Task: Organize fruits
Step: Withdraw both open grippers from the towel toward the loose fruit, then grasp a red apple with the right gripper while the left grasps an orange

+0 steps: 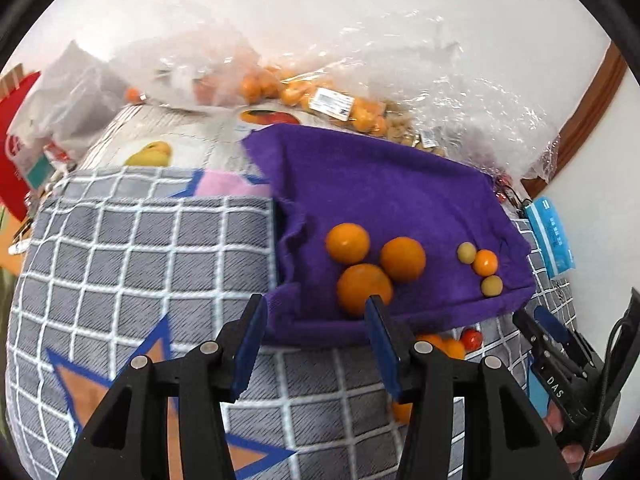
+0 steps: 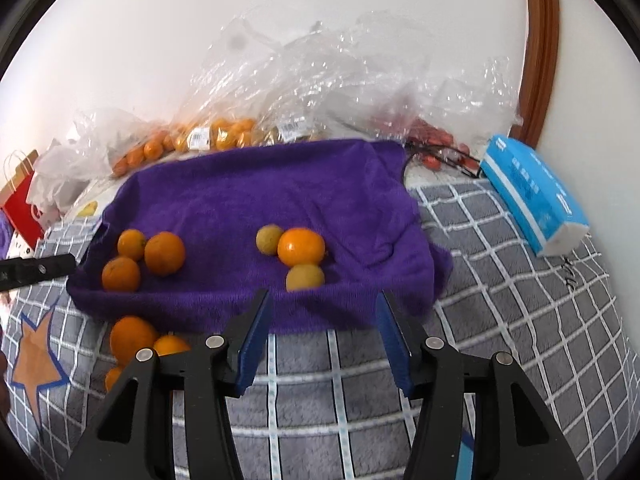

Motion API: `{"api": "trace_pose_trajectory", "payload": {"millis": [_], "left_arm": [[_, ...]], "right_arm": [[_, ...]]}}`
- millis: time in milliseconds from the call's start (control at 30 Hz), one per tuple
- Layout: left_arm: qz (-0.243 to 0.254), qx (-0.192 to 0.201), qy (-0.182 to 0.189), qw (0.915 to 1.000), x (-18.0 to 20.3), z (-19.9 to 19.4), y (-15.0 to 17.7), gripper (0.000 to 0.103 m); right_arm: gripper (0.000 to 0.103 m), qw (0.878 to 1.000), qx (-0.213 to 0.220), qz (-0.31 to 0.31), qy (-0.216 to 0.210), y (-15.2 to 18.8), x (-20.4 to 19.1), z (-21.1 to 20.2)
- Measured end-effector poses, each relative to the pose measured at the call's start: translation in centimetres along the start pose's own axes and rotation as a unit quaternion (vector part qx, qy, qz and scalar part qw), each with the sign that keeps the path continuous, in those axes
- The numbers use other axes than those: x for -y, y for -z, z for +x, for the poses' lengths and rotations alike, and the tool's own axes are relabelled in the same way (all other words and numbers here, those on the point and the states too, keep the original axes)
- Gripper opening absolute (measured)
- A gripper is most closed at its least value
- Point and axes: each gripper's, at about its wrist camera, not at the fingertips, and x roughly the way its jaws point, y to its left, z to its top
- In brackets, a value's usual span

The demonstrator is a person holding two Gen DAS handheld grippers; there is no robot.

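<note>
A: Where are our oranges (image 1: 362, 266)?
B: In two groups on the purple towel (image 2: 280, 188), probably sorted by size.
A: Our fingers?
B: Both grippers, left (image 1: 316, 322) and right (image 2: 324, 314), are open and empty.

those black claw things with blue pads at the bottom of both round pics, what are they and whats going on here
They are two handheld grippers, one per hand, each with a wide-angle camera looking along its fingers. One picture is from the left gripper, the other from the right gripper. Both stand open and hold nothing. On a grey checked blanket lies a purple towel with three oranges grouped on one side and three smaller fruits on the other. More fruit waits beside the towel; bags of fruit sit behind.
</note>
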Motion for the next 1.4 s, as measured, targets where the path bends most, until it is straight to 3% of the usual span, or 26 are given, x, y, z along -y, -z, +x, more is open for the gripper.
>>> {"api": "trace_pose_trajectory", "payload": {"millis": [300, 433, 633, 767, 1000, 1233, 1400], "left_arm": [[-0.009, -0.013, -0.014, 0.9998, -2.1, -0.8, 2.1, 0.048], [-0.012, -0.013, -0.014, 0.9997, -2.3, -0.9, 2.3, 0.048], [-0.004, -0.017, -0.008, 0.9998, -1.9, -0.6, 2.5, 0.048], [0.005, -0.02, 0.009, 0.9997, -1.2, 0.0, 2.8, 0.048], [0.048, -0.036, 0.055, 0.9967, 2.3, 0.9, 4.1, 0.048], [0.079, -0.072, 0.068, 0.992, 5.9, 2.7, 6.1, 0.048], [0.095, -0.084, 0.049, 0.9908, 7.5, 3.8, 7.1, 0.048]], "right_arm": [[0.045, 0.996, -0.038, -0.02, -0.072, 2.2, -2.2, 1.6], [0.044, 0.995, -0.044, -0.028, -0.083, 2.5, -3.4, 2.3], [0.041, 0.995, -0.045, -0.034, -0.08, 2.5, -4.0, 3.2], [0.024, 0.995, -0.043, -0.039, -0.079, 2.2, -4.4, 3.3], [0.024, 0.996, -0.033, -0.038, -0.07, 2.5, -3.0, 1.8], [0.024, 0.998, -0.02, -0.031, -0.05, 3.3, 0.0, -0.4], [0.024, 0.999, -0.019, -0.023, -0.039, 4.2, 1.7, -1.2]]}}
